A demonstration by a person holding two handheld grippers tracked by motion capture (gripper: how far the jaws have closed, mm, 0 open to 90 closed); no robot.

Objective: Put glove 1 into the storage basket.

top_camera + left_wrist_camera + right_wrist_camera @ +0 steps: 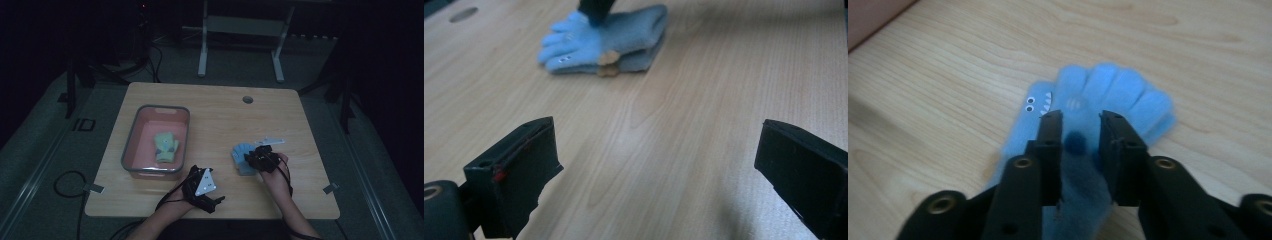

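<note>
The right gripper [1081, 122] is down on the blue glove [1108, 95], on the right half of the table [220, 110]. Its jaws stand a little apart with a fold of the glove's grey cuff bunched up between them. From the right gripper view I cannot tell whether the pads press on that fold or merely straddle it, since a sliver of gap shows on each side. The glove lies flat otherwise, its fingers spread away from the gripper and a small cartoon face with eyes and teeth on its edge. In the left gripper view the same glove [604, 42] looks doubled over, the grey cuff layer under the blue one.

The left gripper [202, 187] rests near the front edge of the table, well apart from the glove, with its jaws wide open and nothing between them but bare wood.

Further left stands a pink bin [132, 145] with a grey rim, and inside it lies a green glove [165, 146], flat on the bottom.

Judging by that, the job seems to be clearing gloves into the bin, and it is about half done: one glove is in and the blue one is still on the table. What remains is to get a firm hold on the blue glove, lift it, carry it across to the bin and let it go there.
</note>
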